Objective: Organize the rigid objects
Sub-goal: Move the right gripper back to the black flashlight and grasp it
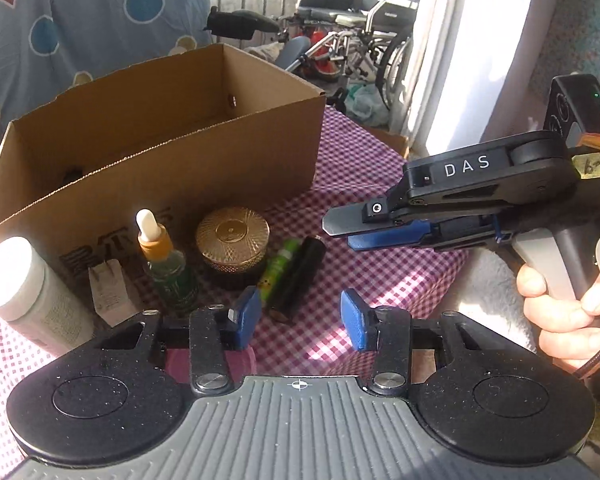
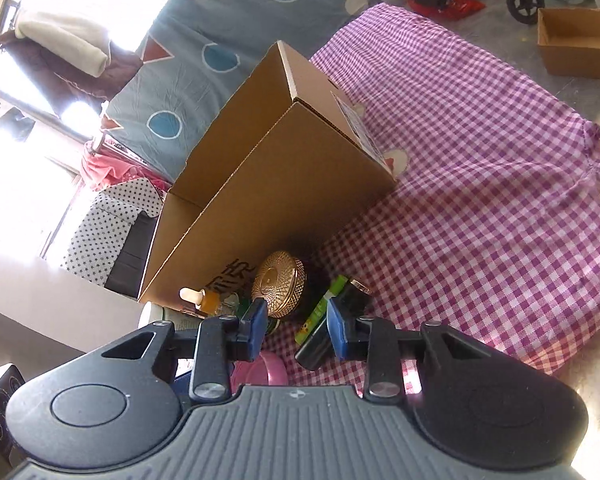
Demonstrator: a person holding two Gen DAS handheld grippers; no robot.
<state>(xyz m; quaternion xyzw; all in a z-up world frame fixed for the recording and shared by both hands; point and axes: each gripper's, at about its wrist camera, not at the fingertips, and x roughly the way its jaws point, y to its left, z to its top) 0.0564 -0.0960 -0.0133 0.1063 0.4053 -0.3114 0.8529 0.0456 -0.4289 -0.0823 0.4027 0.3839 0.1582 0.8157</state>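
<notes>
An open cardboard box [image 1: 160, 120] stands on the purple checked cloth [image 1: 380, 280]. Along its front lie a white bottle [image 1: 24, 288], a white plug [image 1: 108, 292], a green dropper bottle [image 1: 164, 264], a gold-lidded jar [image 1: 232, 244], a green tube [image 1: 280, 268] and a black tube [image 1: 300, 276]. My left gripper [image 1: 300, 318] is open and empty, just short of the tubes. A hand [image 1: 560, 300] holds my right gripper [image 1: 342, 232] above the cloth, right of the tubes. In the right wrist view that gripper [image 2: 298, 328] is open over the black tube [image 2: 314, 346], its pads not pressing on it.
A blue patterned sheet [image 1: 80, 20] hangs behind the box. A wheelchair [image 1: 360, 40] and clutter stand beyond the table's far edge. A smaller cardboard box [image 2: 580, 48] sits on the floor. A pink round thing [image 2: 260, 372] lies under the right gripper.
</notes>
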